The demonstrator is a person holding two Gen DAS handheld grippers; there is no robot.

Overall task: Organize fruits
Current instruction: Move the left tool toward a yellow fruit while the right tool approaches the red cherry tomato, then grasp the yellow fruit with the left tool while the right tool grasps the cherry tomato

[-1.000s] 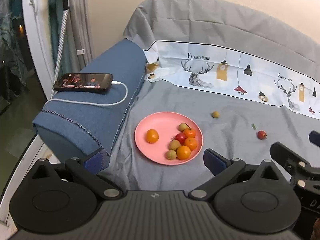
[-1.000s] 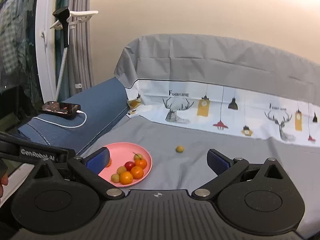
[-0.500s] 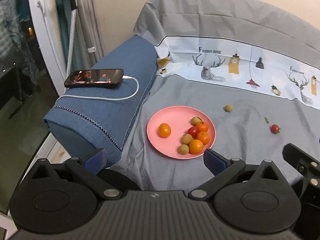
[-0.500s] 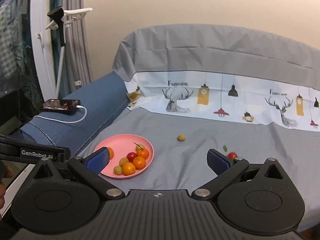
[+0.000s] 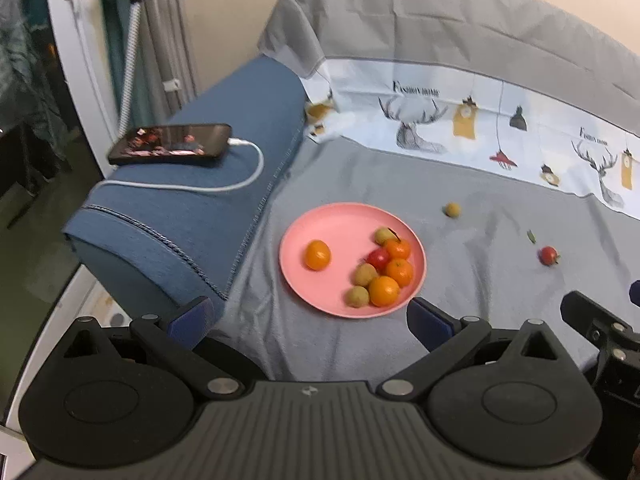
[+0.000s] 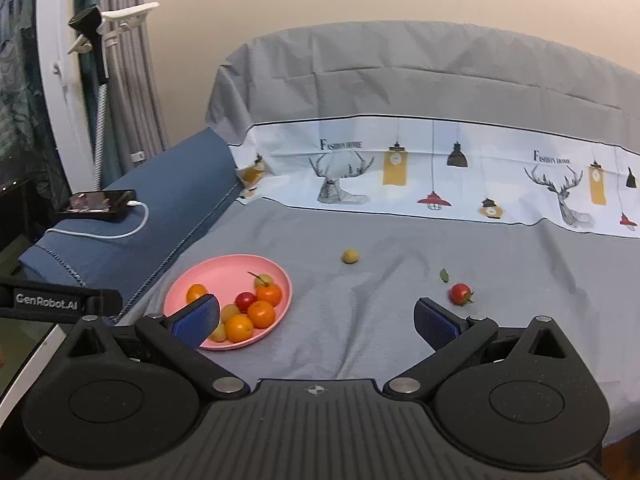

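fruits are mostly gathered on the pink plate (image 5: 320, 236): four orange ones, three small yellow-brown ones and a red one lie there, most of them bunched toward the plate's right half, with one orange fruit (image 5: 317, 255) alone on the left. by that count the sorting looks well along. two pieces remain loose on the grey sheet (image 6: 360, 340): a small yellow fruit (image 6: 350, 256) beyond the plate, and a red cherry tomato (image 6: 460, 293) further right, with a scrap of green leaf (image 6: 443, 275) just beside it. those two are what is left, as far as the views show.

the right tool (image 6: 316, 320) is spread wide and empty, and the tomato sits just past its right finger, so it seems the nearer target. the left tool (image 5: 308, 316) is likewise spread and holds nothing, low at the front of the sheet near the plate's near rim.

room to move is good: the sheet between the plate and the loose fruit is bare, though lightly wrinkled, so a round fruit could roll if nudged. to the left rises a blue armrest (image 5: 192, 216) carrying a phone (image 5: 170, 144) on a white cable (image 5: 224, 188); the plate lies close beside it. behind, the covered backrest closes the far side.
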